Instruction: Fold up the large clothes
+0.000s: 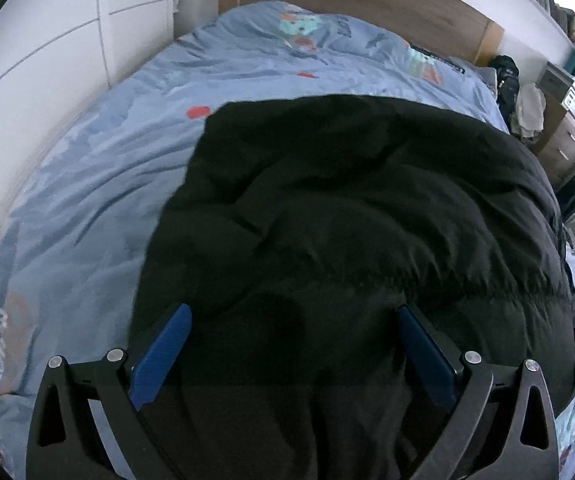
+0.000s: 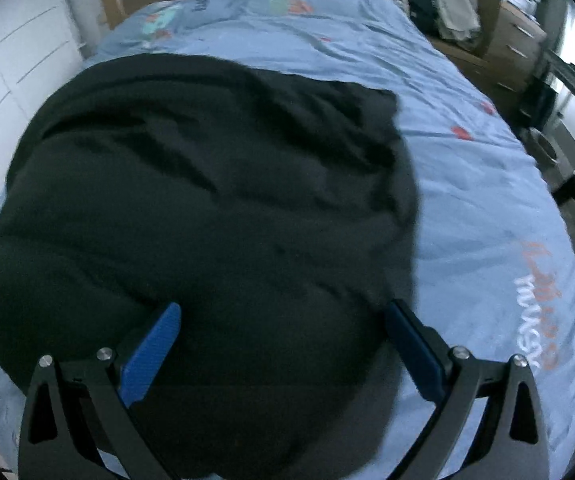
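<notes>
Blue bedspread (image 1: 87,184) carries a black coat (image 1: 347,220); both the left gripper (image 1: 293,316) and right gripper (image 2: 283,312) gape wide above it.

The black jacket (image 1: 359,220) runs under both frames' lower edges — its near hem is unseen. Lettering on the blue bedcover (image 2: 487,208) smears in the right wrist view — unreadable. The jacket hides the bedcover beneath.

A black padded jacket (image 1: 347,216) lies on the blue printed bedsheet (image 1: 99,168). The left gripper (image 1: 293,312) hangs above it, fingers spread wide.
</notes>
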`<state>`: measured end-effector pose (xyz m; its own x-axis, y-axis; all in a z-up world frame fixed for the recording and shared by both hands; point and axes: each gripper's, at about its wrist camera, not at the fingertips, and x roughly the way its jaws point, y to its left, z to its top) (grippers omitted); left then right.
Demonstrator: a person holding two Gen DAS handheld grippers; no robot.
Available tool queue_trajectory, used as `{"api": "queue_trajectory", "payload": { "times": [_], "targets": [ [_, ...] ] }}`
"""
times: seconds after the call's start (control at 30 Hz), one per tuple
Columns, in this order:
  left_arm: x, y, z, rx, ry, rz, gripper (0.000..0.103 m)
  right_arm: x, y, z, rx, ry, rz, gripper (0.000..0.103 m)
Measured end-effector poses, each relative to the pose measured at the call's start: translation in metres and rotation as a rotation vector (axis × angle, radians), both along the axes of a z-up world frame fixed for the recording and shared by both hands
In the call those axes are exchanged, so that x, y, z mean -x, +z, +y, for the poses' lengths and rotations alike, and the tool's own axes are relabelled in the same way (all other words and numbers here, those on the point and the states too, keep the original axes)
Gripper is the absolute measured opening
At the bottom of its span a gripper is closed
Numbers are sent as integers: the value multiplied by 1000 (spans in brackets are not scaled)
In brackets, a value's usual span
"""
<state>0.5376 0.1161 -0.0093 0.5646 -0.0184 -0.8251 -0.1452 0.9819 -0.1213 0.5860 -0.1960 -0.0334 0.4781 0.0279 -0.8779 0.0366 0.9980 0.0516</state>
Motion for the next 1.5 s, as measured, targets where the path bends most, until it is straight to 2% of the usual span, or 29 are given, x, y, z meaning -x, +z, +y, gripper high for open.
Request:
{"api": "queue_trajectory", "payload": {
  "times": [0.4, 0.8, 1.2, 1.5],
  "targets": [
    [48, 35, -5, -61, -5, -73, 101, 51, 39, -17, 18, -46, -31, 103],
    [86, 77, -15, -107, -54, -147, 101, 101, 95, -29, 17, -75, -93, 103],
    [130, 126, -23, -145, -81, -184, 101, 141, 137, -43, -17, -102, -116, 103],
    [146, 133, -23, -149, -99, -148, 101, 154, 161, -42, -36, -81, -163, 103]
  ]
}}
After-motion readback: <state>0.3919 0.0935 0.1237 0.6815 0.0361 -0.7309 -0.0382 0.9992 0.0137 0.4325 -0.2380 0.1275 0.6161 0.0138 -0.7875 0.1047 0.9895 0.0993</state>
